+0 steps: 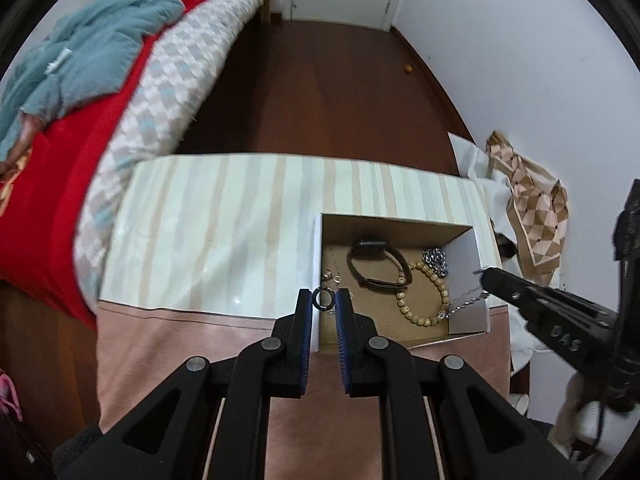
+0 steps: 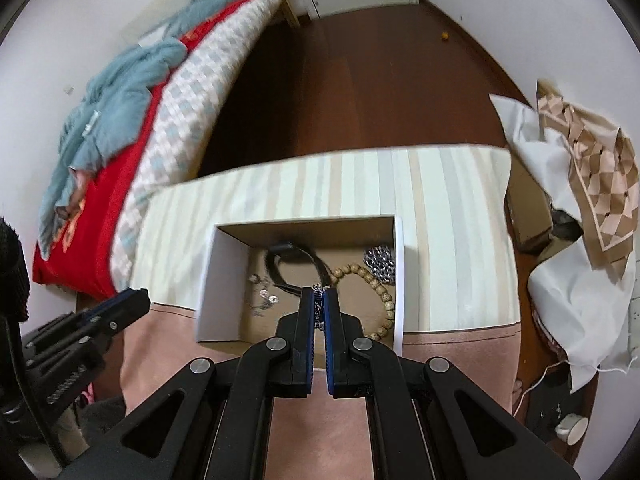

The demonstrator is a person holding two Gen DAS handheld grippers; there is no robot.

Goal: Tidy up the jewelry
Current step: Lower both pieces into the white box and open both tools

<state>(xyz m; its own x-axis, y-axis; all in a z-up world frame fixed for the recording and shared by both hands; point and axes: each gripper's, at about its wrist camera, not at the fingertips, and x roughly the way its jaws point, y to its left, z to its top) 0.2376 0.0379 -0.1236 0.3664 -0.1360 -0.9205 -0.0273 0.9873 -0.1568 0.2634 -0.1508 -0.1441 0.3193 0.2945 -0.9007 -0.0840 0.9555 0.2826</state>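
Left gripper [image 1: 324, 300] is pinching a dark ring [image 1: 323, 300]; right gripper [image 2: 319, 298] is clamping a silver chain [image 2: 319, 300], mostly hidden between its fingers, over the box [image 2: 212, 280].

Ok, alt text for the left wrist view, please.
The left gripper pinches a dark ring above the left wall of an open cardboard box holding a watch and bead bracelet. The right gripper holds a silver chain over the box.

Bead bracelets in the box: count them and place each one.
1. The wooden bead bracelet lies on the box floor toward its right side, beside the brown strap watch and silver chain pile. Others may be hidden behind the fingers.
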